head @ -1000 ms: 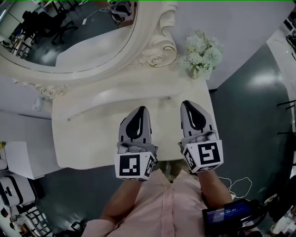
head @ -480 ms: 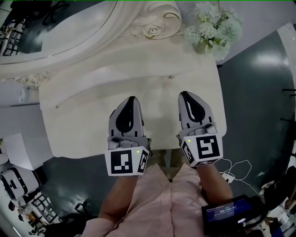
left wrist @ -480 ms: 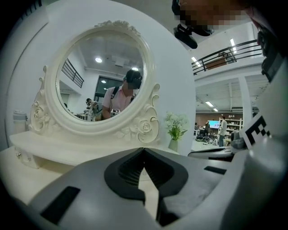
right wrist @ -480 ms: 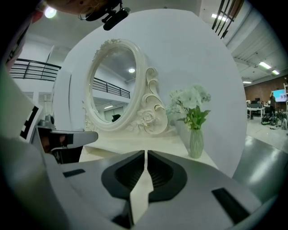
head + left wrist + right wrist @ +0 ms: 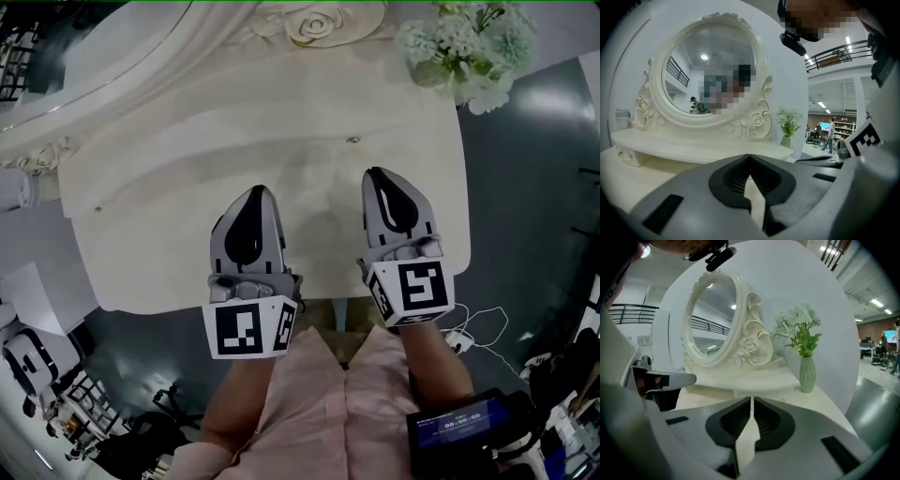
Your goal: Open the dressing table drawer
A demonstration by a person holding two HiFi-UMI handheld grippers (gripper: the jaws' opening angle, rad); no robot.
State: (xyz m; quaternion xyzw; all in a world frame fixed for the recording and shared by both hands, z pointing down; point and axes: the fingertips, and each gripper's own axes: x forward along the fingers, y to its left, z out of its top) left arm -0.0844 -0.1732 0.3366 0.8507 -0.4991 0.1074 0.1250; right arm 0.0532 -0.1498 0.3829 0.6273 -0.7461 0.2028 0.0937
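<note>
vase on dressing table: white flowers | left tongs: closed, empty | right tongs: closed, empty

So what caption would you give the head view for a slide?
The left gripper and right gripper, jaws shut, over a white dressing table with flowers.

left gripper and right gripper side by side, jaws together, empty.

Dim overhead view, bright fisheye gripper views, edges seemingly dark-vignetted
</note>
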